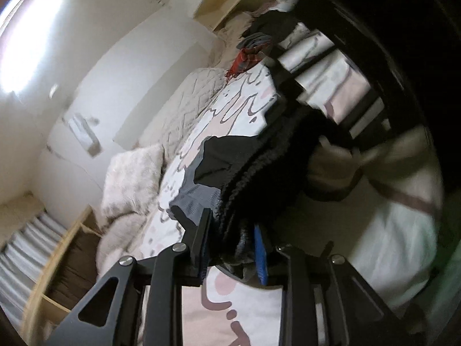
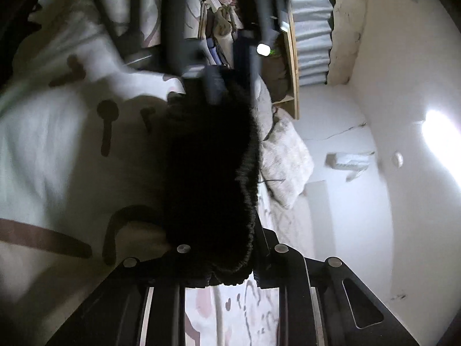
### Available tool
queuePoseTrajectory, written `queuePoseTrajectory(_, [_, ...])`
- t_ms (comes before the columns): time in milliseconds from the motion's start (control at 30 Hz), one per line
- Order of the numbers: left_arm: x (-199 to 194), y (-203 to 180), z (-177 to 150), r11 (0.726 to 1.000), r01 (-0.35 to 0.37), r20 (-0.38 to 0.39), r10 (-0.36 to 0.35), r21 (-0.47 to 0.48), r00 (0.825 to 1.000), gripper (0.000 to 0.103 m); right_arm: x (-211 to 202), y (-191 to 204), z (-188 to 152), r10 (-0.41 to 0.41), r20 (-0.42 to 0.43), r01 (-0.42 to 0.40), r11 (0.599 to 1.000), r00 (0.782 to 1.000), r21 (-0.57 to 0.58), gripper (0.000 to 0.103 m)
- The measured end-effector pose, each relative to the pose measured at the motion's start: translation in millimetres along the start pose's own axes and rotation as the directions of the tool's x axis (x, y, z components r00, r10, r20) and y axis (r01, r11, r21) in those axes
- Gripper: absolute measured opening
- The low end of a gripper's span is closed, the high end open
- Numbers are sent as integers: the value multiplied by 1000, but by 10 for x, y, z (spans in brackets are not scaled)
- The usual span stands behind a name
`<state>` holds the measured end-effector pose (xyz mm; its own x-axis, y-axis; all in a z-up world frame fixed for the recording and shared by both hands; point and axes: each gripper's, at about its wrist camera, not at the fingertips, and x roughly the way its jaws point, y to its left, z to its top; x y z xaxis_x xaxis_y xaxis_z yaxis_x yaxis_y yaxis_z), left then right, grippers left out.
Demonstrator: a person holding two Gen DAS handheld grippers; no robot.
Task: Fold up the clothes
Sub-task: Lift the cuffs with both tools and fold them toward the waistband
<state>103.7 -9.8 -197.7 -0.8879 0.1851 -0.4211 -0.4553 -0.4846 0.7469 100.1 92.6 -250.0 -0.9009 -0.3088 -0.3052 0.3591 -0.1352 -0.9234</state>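
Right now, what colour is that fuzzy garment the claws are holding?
Black. The fuzzy garment shows best in the right wrist view, dark against the pale patterned bedsheet.

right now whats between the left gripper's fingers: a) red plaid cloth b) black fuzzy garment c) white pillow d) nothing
b: in the left wrist view the black fuzzy garment hangs bunched between the left gripper fingers, above the patterned bedsheet.

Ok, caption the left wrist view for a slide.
Left tongs gripping a black knit garment above the patterned bedsheet.
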Motion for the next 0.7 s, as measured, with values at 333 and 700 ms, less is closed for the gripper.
queuePoseTrajectory(333, [77,-172,-82,994,-14,-32,17,106,999,63,-75,-132,-5,61,40,-61,998,997,-18,21])
queuePoseTrajectory(700, [-435,72,255,999,37,-9,-37,5,999,25,-345,-416,36,67,65,-65,997,996,-30,19])
